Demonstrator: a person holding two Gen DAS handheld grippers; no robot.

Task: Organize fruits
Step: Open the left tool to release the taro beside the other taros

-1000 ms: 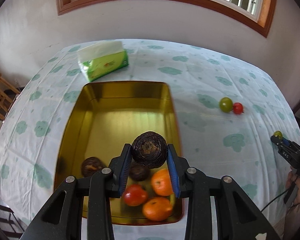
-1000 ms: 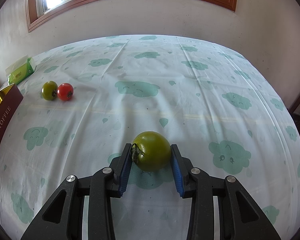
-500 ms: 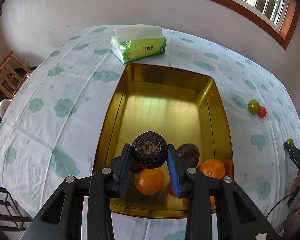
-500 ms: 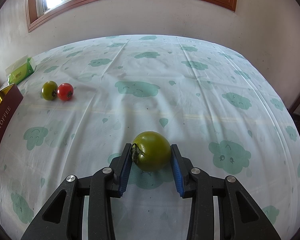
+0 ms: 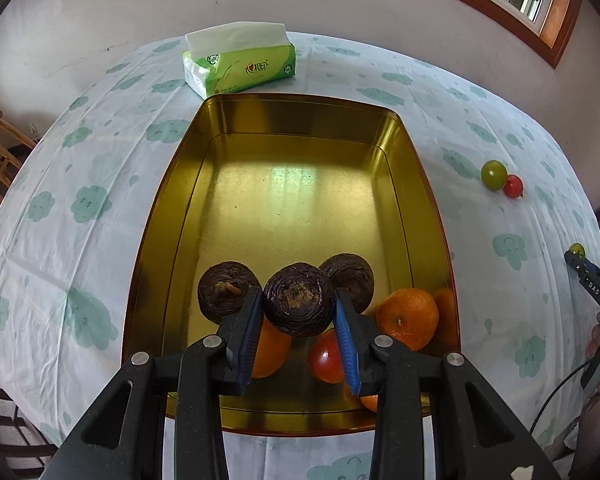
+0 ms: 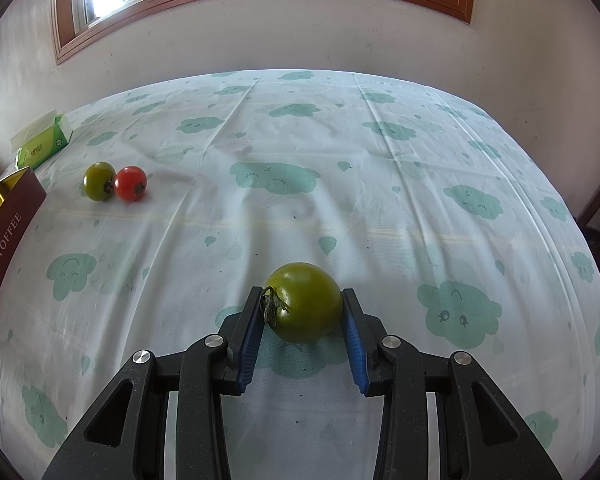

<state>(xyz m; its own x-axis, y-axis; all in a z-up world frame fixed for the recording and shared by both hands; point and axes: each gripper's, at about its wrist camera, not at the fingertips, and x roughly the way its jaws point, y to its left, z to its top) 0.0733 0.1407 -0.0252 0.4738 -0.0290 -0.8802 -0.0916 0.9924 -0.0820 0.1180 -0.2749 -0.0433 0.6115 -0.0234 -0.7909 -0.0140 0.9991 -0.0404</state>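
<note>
My left gripper [image 5: 297, 312] is clamped on a dark, wrinkled round fruit [image 5: 298, 305], its blue pads [image 5: 247, 336] pressed against both sides, holding it over the near end of a gold tin tray [image 5: 300, 120] on a dining table covered by a white cloth [image 5: 80, 200] printed with green smiling clouds. Inside the tray, at the near end, lie two more dark wrinkled fruits [image 5: 228, 292], one either side of the held one, along with an orange [image 5: 407, 318] against the right wall, another orange [image 5: 271, 350] partly hidden behind the left finger, and a red tomato [image 5: 326, 358] between the fingers; the far half of the tray is bare metal reflecting the window. Just beyond the tray's far rim sits a green and white pack of tissues [image 5: 240, 64]; its printed logo is too small for me to read. My right gripper [image 6: 303, 306] is closed on a green tomato [image 6: 305, 302], stem turned toward the left pad, low over the cloth and well away from the tray. From that side, the tray's outer wall [image 6: 4, 248] is maroon and carries the word "TOFFEE" in pale capitals after a few Chinese characters I cannot make out. A smaller green tomato [image 6: 99, 181] and a red tomato [image 6: 130, 183] lie touching each other on the cloth between the tray and my right gripper. In the left view the right gripper's body bears the letters "DAS" [image 5: 594, 289].
</note>
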